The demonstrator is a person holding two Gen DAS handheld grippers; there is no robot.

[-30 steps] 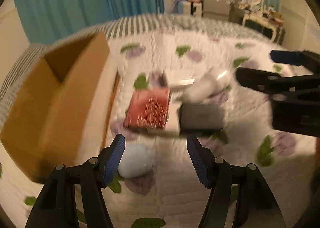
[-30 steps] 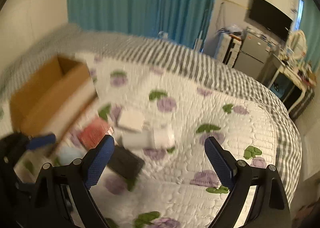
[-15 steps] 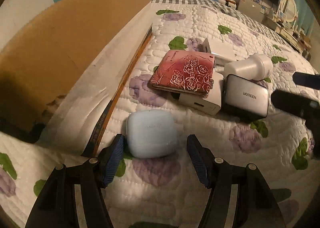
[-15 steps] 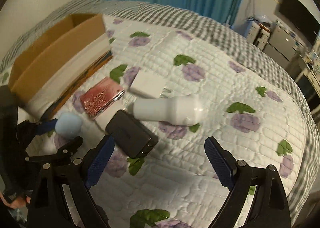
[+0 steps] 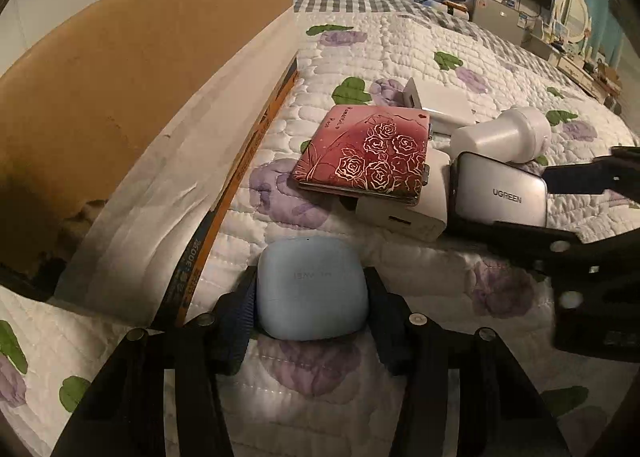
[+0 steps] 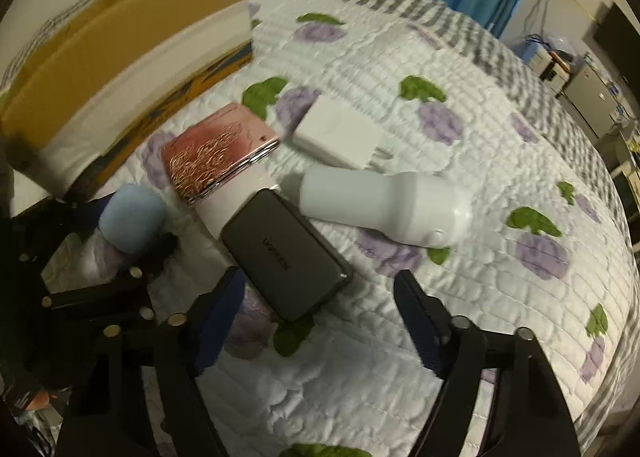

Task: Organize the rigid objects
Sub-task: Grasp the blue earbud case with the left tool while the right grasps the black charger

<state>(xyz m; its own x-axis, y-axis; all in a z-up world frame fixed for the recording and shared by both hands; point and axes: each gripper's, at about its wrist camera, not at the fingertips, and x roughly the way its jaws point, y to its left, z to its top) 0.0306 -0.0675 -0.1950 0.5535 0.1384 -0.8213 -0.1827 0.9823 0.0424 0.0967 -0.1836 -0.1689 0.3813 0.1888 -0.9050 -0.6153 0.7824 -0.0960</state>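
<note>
A pale blue earbud case (image 5: 312, 289) lies on the quilt beside the cardboard box. My left gripper (image 5: 312, 305) is closing on it, and both blue pads touch its sides. A grey UGREEN charger (image 6: 284, 257) lies to the right of it. My right gripper (image 6: 320, 297) straddles that charger's near end with its jaws closing. One pad meets the charger's edge and the other stands clear of it. A red rose-patterned case (image 5: 364, 153) rests on a white charger block (image 5: 404, 213). A white cylindrical device (image 6: 384, 205) and a white plug adapter (image 6: 340, 133) lie behind them.
An open cardboard box (image 5: 120, 97) with a white lower band stands on the left, close to the blue case. The floral quilt (image 6: 460, 337) covers the bed. Curtains, a television and furniture are far behind.
Both grippers came down to the quilt. The left jaws narrowed onto the blue case. The right jaws narrowed around the grey charger's end.
</note>
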